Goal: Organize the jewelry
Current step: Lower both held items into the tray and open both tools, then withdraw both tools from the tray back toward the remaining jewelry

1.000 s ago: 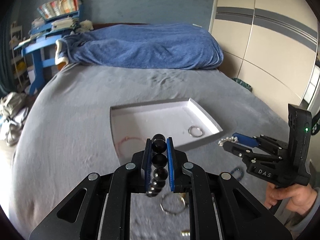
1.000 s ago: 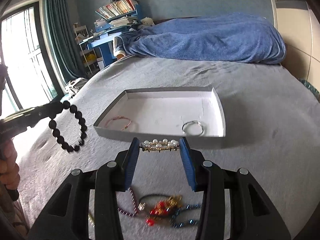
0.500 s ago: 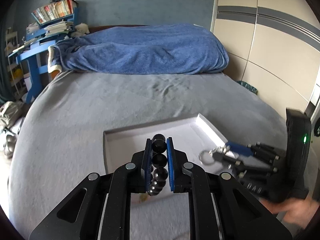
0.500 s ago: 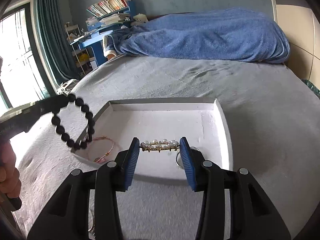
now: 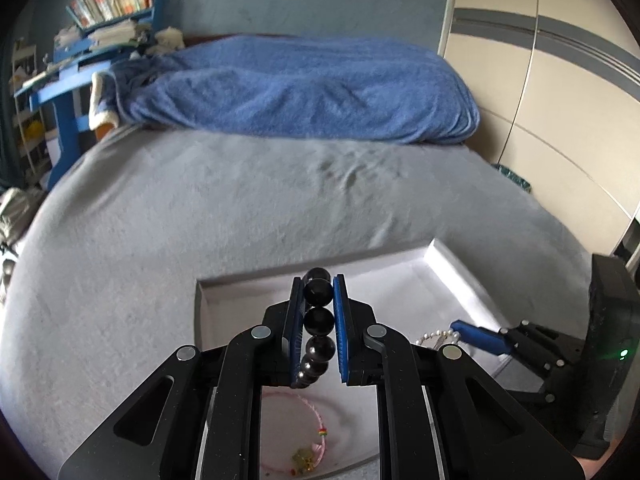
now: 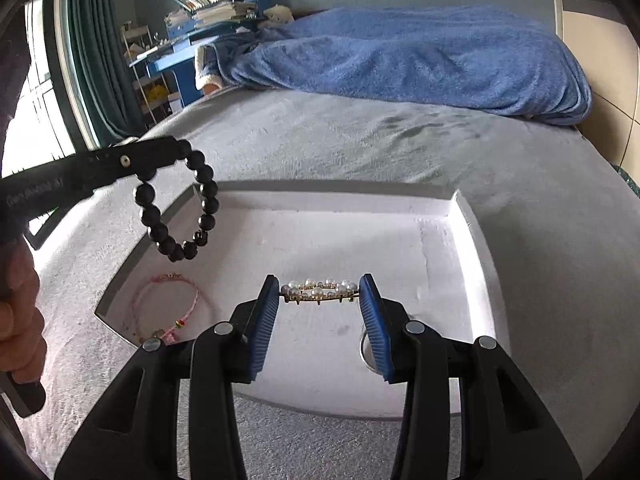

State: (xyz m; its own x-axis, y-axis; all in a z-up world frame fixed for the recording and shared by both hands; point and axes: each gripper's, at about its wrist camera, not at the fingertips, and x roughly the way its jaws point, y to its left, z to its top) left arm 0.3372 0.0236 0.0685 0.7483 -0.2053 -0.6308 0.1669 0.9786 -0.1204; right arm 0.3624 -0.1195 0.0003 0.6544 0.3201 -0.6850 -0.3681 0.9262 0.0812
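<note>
Now both pieces hung over the white tray [image 6: 476, 240], whereas a second earlier the tray had lain ahead of both grippers, with a loose heap of other jewelry on the cover below them that no longer showed. The left gripper [image 5: 318, 292] was clamped on one black bead bracelet [image 6: 180, 204], which dangled above the tray's left corner; the right gripper [image 6: 319, 300] pinched one pearl-and-gold brooch [image 6: 320, 290] end to end between its blue pads [image 6: 264, 320], above the middle of the tray. Neither grip had changed.

Inside the tray lay two pieces: one pink cord bracelet [image 6: 168, 308] in the near left corner and one silver ring [image 6: 366, 354], half hidden behind the right pad. The tray sat on the grey bed cover [image 6: 360, 136], with one blue blanket [image 6: 420, 52] bunched at the head. A hand [image 6: 18, 312] held the left gripper's handle.
</note>
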